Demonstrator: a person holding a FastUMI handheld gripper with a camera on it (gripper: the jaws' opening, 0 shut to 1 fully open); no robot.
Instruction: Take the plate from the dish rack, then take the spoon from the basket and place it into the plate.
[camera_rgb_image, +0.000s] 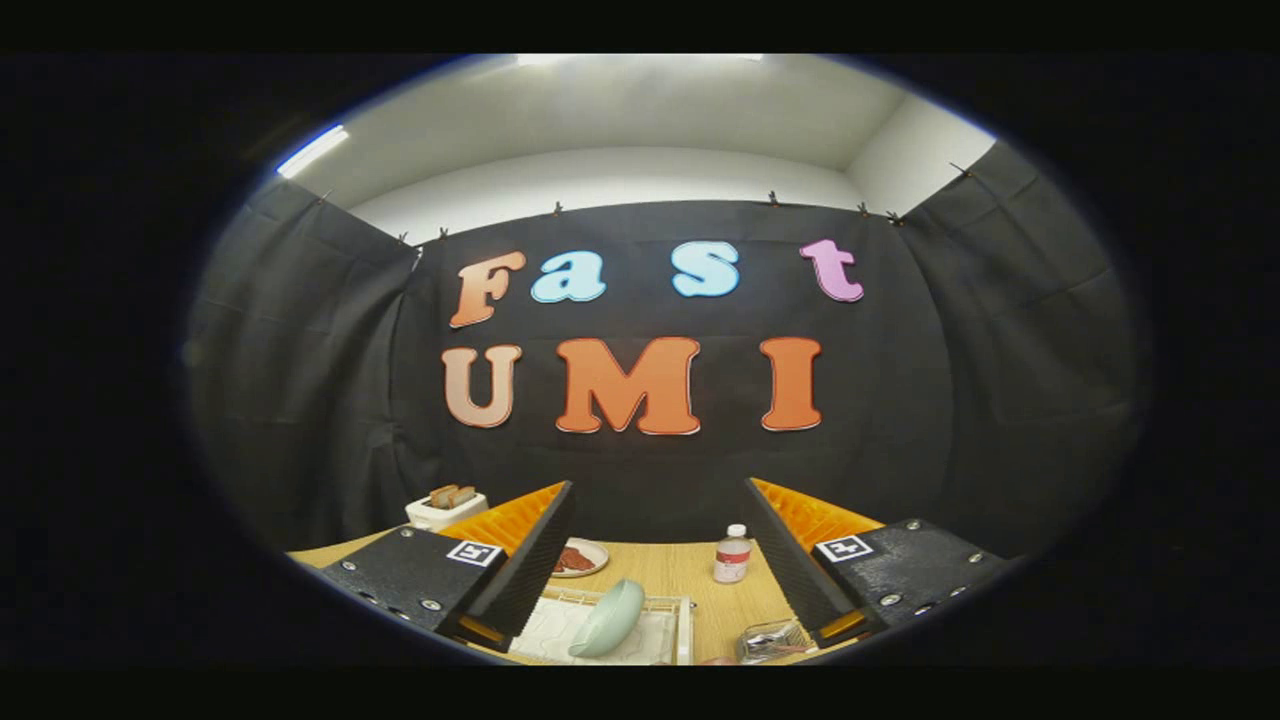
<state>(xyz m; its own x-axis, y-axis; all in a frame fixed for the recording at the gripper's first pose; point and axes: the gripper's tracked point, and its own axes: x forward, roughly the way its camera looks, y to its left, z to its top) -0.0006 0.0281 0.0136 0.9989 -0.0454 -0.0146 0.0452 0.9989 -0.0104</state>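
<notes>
A pale green plate (607, 618) stands on edge, tilted, in a cream dish rack (683, 628) on the wooden table, below and between my fingers, nearer the left one. A clear basket (768, 640) with cutlery in it sits to the right of the rack, beside the right finger; I cannot make out the spoon itself. My gripper (655, 590) is open wide, held above the table, with nothing between its fingers.
A white toaster (446, 510) with toast stands at the far left of the table. A small plate with reddish food (578, 558) lies beyond the rack. A small white bottle (732, 556) stands near the right finger. Black cloth walls close the booth behind.
</notes>
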